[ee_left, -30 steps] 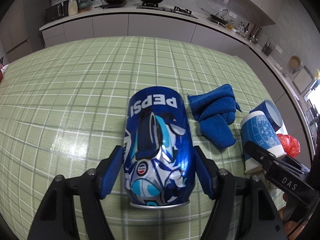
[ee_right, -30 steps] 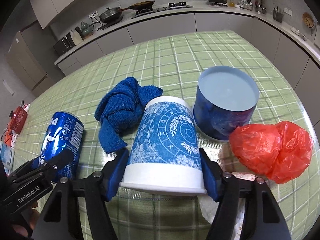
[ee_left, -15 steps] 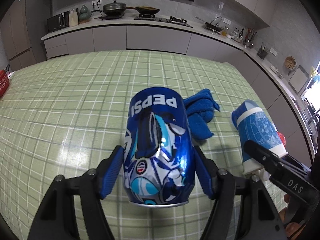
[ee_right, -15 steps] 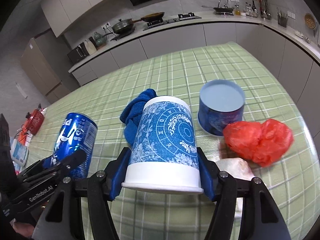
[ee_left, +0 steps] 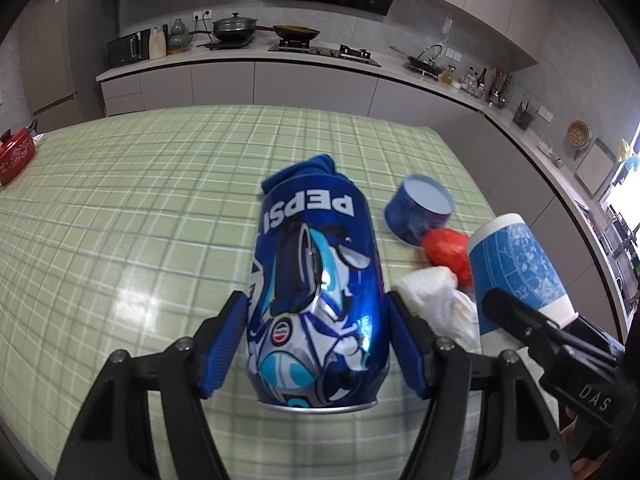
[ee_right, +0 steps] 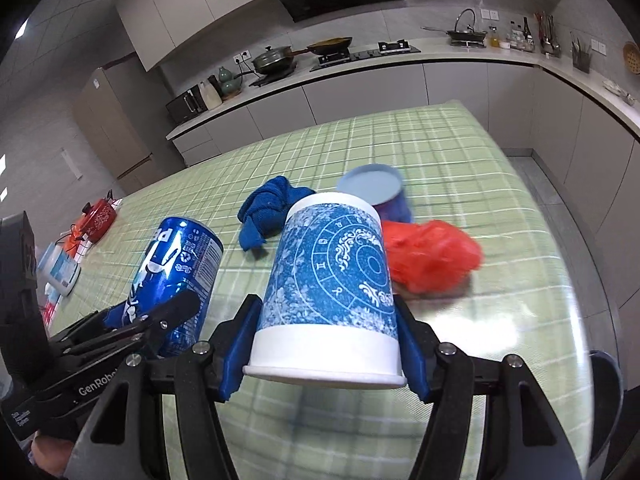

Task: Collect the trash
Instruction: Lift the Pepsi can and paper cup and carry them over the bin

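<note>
1. Left tool (ee_left: 318,344) clenched on one can (ee_left: 316,300), blue pads pressed to both its sides; can held above the counter (ee_left: 140,208), rim toward the camera.
2. Right tool (ee_right: 324,354) clenched on one patterned cup (ee_right: 332,276), white rim toward the camera, also held above the counter.
3. The two tools sit side by side: in the right wrist view the can shows at near left, and in the left wrist view the cup shows at near right.
4. Left on the counter, right half: one blue cloth (ee_right: 268,210), one dark blue cup (ee_right: 376,192) upside down, one red bag (ee_right: 430,256), one white crumpled wad (ee_left: 438,300).
5. Cloth lies far of the can and is mostly hidden behind it in the left wrist view. Red bag is just beside the dark blue cup, on its near side; whether they touch I cannot tell. White wad is near of the bag, hidden behind the held cup in the right wrist view.
6. Far left edge of the counter: one red pot (ee_right: 98,218) and a small white-and-blue box (ee_right: 60,270), well apart from the trash.
</note>
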The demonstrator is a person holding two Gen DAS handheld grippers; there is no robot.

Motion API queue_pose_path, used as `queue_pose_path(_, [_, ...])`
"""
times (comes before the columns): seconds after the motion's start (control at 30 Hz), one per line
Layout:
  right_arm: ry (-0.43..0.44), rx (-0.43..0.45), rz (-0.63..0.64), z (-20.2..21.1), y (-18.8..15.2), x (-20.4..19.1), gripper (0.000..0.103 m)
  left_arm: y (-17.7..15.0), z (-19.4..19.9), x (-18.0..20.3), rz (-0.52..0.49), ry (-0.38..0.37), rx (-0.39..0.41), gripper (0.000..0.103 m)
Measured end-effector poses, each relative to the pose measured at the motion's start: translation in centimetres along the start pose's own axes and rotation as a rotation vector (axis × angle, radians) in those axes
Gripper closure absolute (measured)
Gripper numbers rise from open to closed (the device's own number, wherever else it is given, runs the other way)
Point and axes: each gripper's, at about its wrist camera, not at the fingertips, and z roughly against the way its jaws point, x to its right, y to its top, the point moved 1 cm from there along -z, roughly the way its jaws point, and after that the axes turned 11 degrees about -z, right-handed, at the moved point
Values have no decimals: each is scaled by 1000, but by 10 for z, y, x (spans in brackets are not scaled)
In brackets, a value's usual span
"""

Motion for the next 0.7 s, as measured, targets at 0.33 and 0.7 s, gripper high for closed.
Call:
queue_pose_path(0.33, [-49, 53, -94, 45, -18, 45, 37, -12, 9, 39, -83, -51, 4, 34])
queue_pose_path(0.7, [-135, 44, -167, 80, -55, 90, 37, -43, 18, 87, -108, -118, -16, 34])
